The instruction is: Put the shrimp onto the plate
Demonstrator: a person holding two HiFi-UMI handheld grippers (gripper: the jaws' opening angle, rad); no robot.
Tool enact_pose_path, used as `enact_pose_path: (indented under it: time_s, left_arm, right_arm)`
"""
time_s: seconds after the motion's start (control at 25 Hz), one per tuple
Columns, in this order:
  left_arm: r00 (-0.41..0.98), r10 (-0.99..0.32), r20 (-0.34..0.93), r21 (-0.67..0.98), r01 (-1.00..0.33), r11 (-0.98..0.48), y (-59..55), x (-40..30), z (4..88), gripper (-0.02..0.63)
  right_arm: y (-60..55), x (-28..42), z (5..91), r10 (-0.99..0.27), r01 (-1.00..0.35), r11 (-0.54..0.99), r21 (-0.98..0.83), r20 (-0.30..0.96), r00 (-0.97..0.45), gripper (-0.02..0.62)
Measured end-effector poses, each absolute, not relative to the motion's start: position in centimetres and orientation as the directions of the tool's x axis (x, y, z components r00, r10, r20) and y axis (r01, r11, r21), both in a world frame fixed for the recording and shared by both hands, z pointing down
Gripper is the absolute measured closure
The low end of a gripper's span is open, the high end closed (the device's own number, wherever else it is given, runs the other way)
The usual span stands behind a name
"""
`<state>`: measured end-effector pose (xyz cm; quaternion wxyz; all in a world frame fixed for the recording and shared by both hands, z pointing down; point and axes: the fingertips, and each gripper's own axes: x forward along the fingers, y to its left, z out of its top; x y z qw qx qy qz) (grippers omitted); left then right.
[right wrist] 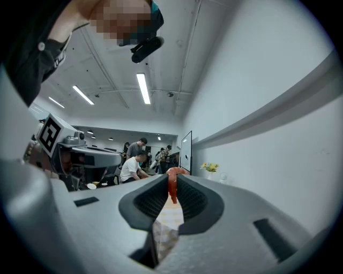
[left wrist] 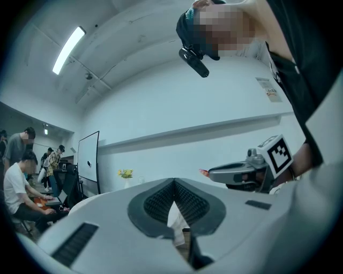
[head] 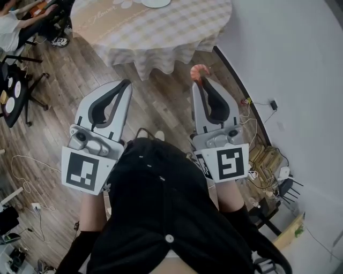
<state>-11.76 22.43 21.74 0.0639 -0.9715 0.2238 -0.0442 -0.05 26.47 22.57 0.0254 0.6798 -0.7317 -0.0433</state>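
Observation:
My right gripper (head: 202,82) is shut on an orange-pink shrimp (head: 200,71), which sticks out past the jaw tips above the wooden floor, short of the round table (head: 161,32). In the right gripper view the shrimp (right wrist: 172,184) hangs pinched between the two dark pads. My left gripper (head: 127,84) is held level beside it at the left, jaws together with nothing between them; its tips (left wrist: 174,182) meet in the left gripper view. A white plate (head: 156,3) shows at the far edge of the table, partly cut off.
The table wears a checked cloth that hangs down at the front. A white wall (head: 289,64) runs along the right, with cables and boxes at its foot (head: 268,155). Chairs and seated people (head: 16,27) are at the far left. My black clothing (head: 166,214) fills the foreground.

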Motion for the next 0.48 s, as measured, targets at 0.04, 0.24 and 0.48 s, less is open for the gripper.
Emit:
enact_pose_path:
  time_s: [0.04,0.24,0.48]
  left_arm:
    - [0.894,-0.445,0.055,-0.146,-0.433,-0.889,22.5,-11.7,21.7,0.604]
    - [0.885,-0.463,0.045,-0.152,-0.452,-0.879,23.1,-11.0,21.3,0.604]
    - [0.875,-0.483,0.035,-0.171,-0.470,-0.866,23.5,-10.7,20.9,0.604]
  right_arm:
    - [26.5,0.0,22.5,-0.997,-0.992,0.075,0.099,-0.024,-0.078,0.558]
    - [27.2,0.8,22.2,-0.996,-0.991,0.083,0.105,-0.037,-0.087,0.558]
    - [27.6,1.7,22.2,-0.995,-0.991,0.088,0.102,-0.048,-0.093,0.558]
